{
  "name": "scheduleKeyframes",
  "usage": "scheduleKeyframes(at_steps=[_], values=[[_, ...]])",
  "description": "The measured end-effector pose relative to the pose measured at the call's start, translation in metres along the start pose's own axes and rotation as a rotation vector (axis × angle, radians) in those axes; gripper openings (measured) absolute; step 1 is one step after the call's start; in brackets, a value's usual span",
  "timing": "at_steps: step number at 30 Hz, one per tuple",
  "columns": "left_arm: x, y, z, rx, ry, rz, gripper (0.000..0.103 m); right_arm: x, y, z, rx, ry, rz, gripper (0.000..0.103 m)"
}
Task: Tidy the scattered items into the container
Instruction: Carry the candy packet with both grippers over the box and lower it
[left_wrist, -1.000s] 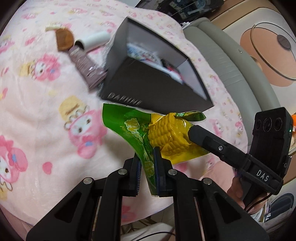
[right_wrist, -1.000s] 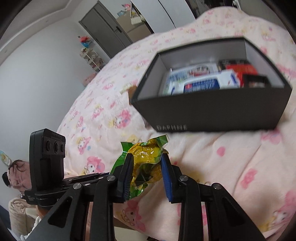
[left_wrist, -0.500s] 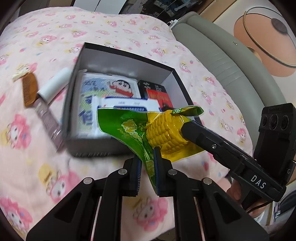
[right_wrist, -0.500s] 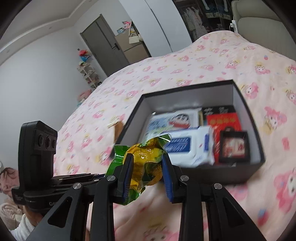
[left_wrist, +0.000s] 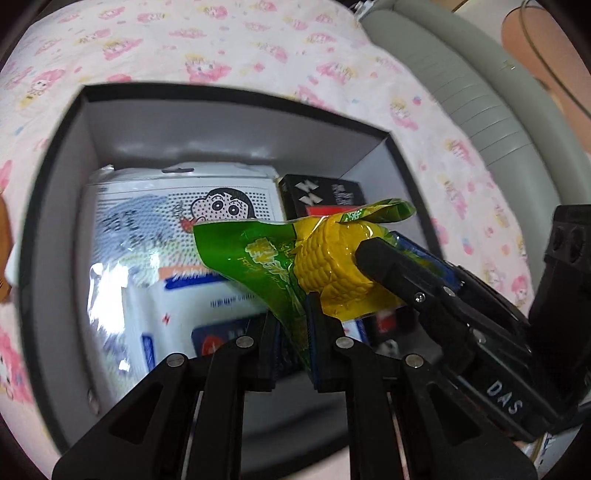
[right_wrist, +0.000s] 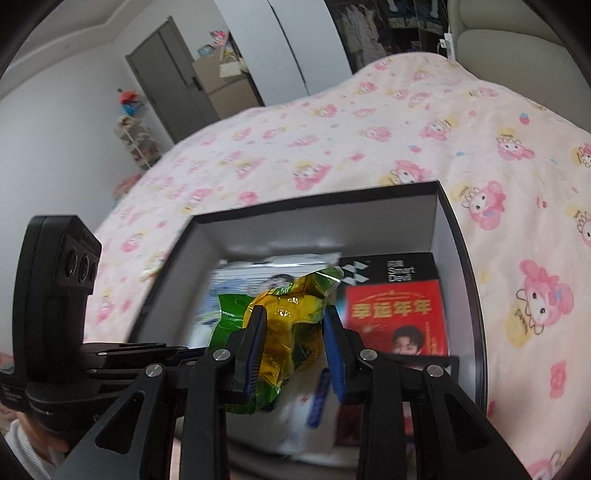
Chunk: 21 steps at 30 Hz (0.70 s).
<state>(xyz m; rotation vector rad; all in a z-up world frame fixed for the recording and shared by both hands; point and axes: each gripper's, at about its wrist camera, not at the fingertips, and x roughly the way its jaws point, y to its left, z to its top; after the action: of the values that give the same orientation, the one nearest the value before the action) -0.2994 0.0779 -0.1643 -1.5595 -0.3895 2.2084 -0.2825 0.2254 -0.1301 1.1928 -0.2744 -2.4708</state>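
A vacuum-packed corn cob in a green and yellow wrapper (left_wrist: 325, 269) hangs over the open black box (left_wrist: 55, 184). My left gripper (left_wrist: 291, 332) is shut on the wrapper's green lower edge. My right gripper (right_wrist: 293, 332) is shut on the cob end of the corn packet (right_wrist: 284, 332), and its black fingers (left_wrist: 399, 273) reach in from the right in the left wrist view. The box (right_wrist: 461, 236) holds a white cartoon-printed pack (left_wrist: 184, 206), a wet-wipes pack (left_wrist: 192, 306), a black carton (right_wrist: 399, 269) and a red booklet (right_wrist: 399, 314).
The box sits on a pink cartoon-print blanket (right_wrist: 369, 129). A brown comb (left_wrist: 4, 229) lies at the left edge beside the box. A grey padded headboard (left_wrist: 461, 74) runs along the right. A door and a shelf stand far behind.
Both grippers carried the corn packet forward from in front of the box to above its inside. The box now fills both views. The grip on the packet is unchanged.
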Motion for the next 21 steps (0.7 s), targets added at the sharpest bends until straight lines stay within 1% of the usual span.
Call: scheduleKeyframes(at_steps=[2, 5, 11, 12, 13, 14, 15, 16, 18, 20, 21], values=[[0.006, 0.001, 0.007, -0.021, 0.016, -0.004, 0.009, 0.009, -0.007, 0.003, 0.013, 0.005, -0.014, 0.028], [0.01, -0.001, 0.014, -0.021, 0.021, -0.002, 0.009, 0.01, -0.014, 0.007, 0.032, -0.006, -0.025, 0.028], [0.023, 0.006, 0.027, -0.066, 0.028, 0.052, 0.01, 0.024, -0.022, 0.019, 0.064, 0.027, -0.044, 0.029], [0.026, 0.008, 0.029, -0.075, 0.03, 0.061, 0.015, 0.026, -0.023, 0.022, 0.065, 0.033, -0.05, 0.031], [0.025, 0.01, 0.03, -0.086, 0.028, 0.068, 0.027, 0.026, -0.022, 0.023, 0.064, 0.04, -0.067, 0.034], [0.023, 0.011, 0.029, -0.097, 0.025, 0.073, 0.032, 0.024, -0.022, 0.024, 0.066, 0.038, -0.08, 0.035], [0.021, 0.013, 0.029, -0.108, 0.022, 0.078, 0.035, 0.022, -0.023, 0.024, 0.071, 0.033, -0.089, 0.037], [0.02, 0.014, 0.029, -0.119, 0.02, 0.083, 0.035, 0.018, -0.024, 0.023, 0.077, 0.021, -0.095, 0.037], [0.003, 0.013, 0.024, -0.123, -0.062, 0.097, 0.035, 0.008, -0.027, 0.02, 0.093, -0.01, -0.105, 0.038], [-0.016, 0.011, 0.017, -0.123, -0.153, 0.111, 0.035, -0.001, -0.029, 0.014, 0.103, -0.038, -0.139, 0.039], [-0.023, 0.007, 0.014, -0.113, -0.184, 0.117, 0.035, -0.004, -0.031, 0.012, 0.108, -0.044, -0.155, 0.039]])
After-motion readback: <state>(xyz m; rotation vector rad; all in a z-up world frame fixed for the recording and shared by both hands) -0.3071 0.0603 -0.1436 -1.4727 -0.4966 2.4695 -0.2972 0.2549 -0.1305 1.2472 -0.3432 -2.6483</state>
